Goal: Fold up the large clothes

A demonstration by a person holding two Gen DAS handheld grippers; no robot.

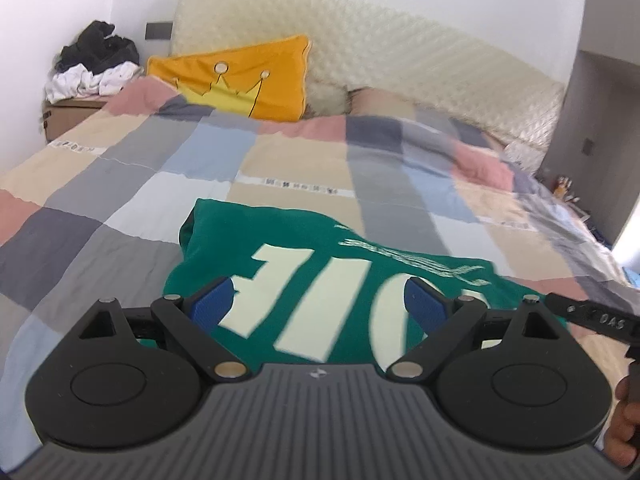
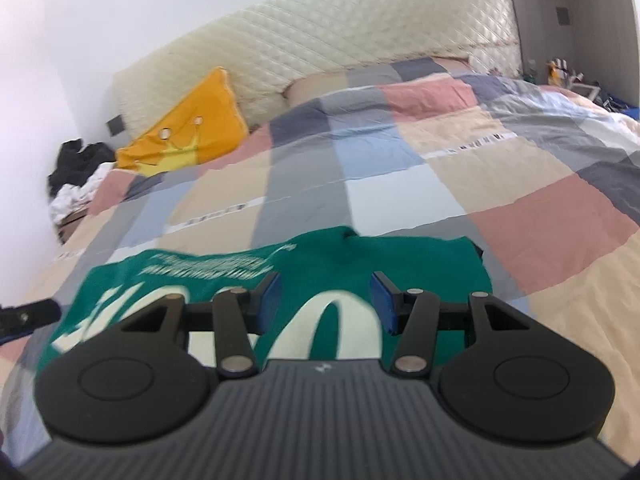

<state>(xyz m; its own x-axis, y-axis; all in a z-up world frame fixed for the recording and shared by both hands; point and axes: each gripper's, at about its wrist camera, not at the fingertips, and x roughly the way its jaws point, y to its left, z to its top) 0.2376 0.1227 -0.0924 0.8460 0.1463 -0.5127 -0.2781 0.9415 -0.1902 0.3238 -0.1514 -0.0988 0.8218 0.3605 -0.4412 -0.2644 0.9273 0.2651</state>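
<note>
A green jersey (image 1: 304,264) with big cream numbers lies folded into a compact rectangle on the checked quilt (image 1: 120,184). It also shows in the right wrist view (image 2: 360,264). My left gripper (image 1: 320,300) is open and empty, its blue pads (image 1: 212,304) wide apart just above the jersey's near part. My right gripper (image 2: 326,300) is open and empty, hovering over the jersey's right half. The tip of the right gripper (image 1: 592,316) shows at the right in the left wrist view, and the left gripper's tip (image 2: 28,316) at the left edge of the right wrist view.
An orange crown pillow (image 1: 248,76) leans on the cream quilted headboard (image 1: 400,48). A pile of black and white clothes (image 1: 92,64) sits on a box at the far left. Small items (image 2: 560,68) stand at the far right of the bed.
</note>
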